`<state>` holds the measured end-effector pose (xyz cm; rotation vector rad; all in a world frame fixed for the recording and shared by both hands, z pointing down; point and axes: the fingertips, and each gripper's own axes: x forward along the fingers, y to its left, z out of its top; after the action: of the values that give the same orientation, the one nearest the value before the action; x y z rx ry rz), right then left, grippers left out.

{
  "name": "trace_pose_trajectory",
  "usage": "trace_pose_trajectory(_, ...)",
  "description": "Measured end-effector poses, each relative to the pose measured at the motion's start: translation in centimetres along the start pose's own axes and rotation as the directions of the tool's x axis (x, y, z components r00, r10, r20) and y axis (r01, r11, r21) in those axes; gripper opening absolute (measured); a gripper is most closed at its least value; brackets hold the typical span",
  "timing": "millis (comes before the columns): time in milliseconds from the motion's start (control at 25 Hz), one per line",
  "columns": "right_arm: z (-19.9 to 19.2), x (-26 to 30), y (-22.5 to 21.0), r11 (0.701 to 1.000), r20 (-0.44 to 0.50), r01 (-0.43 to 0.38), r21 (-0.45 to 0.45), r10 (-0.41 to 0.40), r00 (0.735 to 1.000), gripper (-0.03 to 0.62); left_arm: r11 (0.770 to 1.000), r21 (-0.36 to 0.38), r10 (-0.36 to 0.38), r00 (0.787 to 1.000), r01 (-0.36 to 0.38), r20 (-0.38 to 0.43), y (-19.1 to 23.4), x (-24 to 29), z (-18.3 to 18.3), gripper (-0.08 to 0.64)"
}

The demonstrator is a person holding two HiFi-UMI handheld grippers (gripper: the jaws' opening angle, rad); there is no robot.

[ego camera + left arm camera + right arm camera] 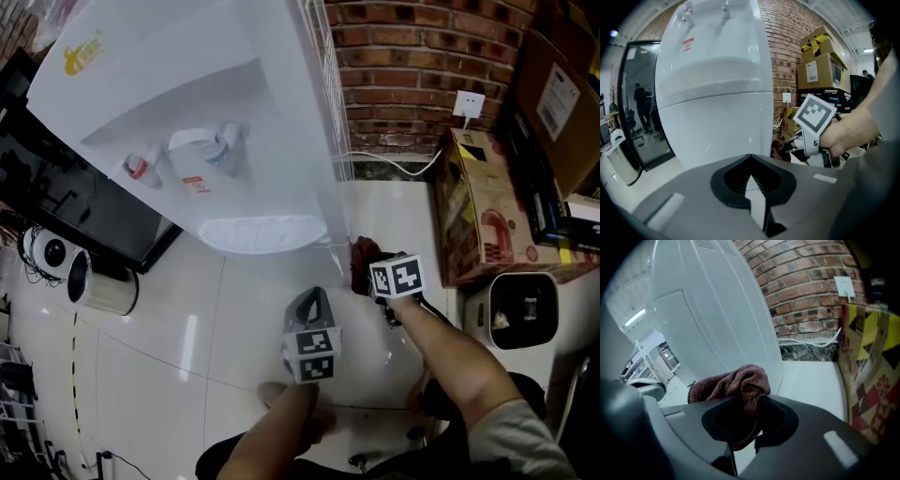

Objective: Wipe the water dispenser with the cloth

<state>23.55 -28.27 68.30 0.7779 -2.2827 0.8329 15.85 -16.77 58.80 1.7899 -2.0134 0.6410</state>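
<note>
Our left gripper (316, 294) sits nearest, its jaws drawn together with nothing between them, pointing at the front of the white water dispenser (187, 94). Just to its right, our right gripper (367, 272) has its jaws clamped on a bunched dark red cloth (361, 255). We see the cloth low down by the dispenser's right front corner, close above the floor; whether it touches the panel we cannot tell.

Glossy white floor tiles (187, 347) throw back the ceiling lights. Behind the dispenser stands a red brick wall (412, 56) with a white socket (469, 103) and a white cable (394, 167) trailing along its foot. A printed cardboard box (483, 211) stands to the right and a dark glass door (75, 206) to the left.

We make out an orange logo (82, 56) on the dispenser's top and a red-and-white label (194, 184) between its red tap (139, 167) and blue tap (225, 148); neither can be read. One white sticker (560, 101) on the stacked boxes is likewise too small.
</note>
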Motion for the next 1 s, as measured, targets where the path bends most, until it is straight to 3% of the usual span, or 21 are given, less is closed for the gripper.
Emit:
trace_pose_trajectory(120,-2.3,2.4,-1.3,0.999,-0.032,0.009,0.052,-0.007,0.999,0.086,1.0,-0.015,-0.009,1.0,0.009,-0.017,-0.5,0.2,-0.6,0.0)
trace_pose_trajectory(400,-6.0,6.0,-3.5,0.996,-0.133,0.047,0.074,-0.036,0.99,0.086,0.998,-0.054,-0.029,0.996,0.024,-0.083,-1.5,0.7,-2.9,0.0)
trace_pose_trajectory(680,-9.2,7.7,-4.2,0.998,-0.233,0.054,0.041,-0.043,0.972,0.087,0.996,-0.086,-0.041,0.996,0.034,-0.075,-2.3,0.8,-2.5,0.0)
trace_pose_trajectory(1000,-9.2,6.7,-4.3,0.999,-0.26,0.022,0.024,-0.015,0.965,0.089,0.995,-0.093,-0.035,0.999,0.032,-0.039,-2.7,0.6,-0.3,0.0)
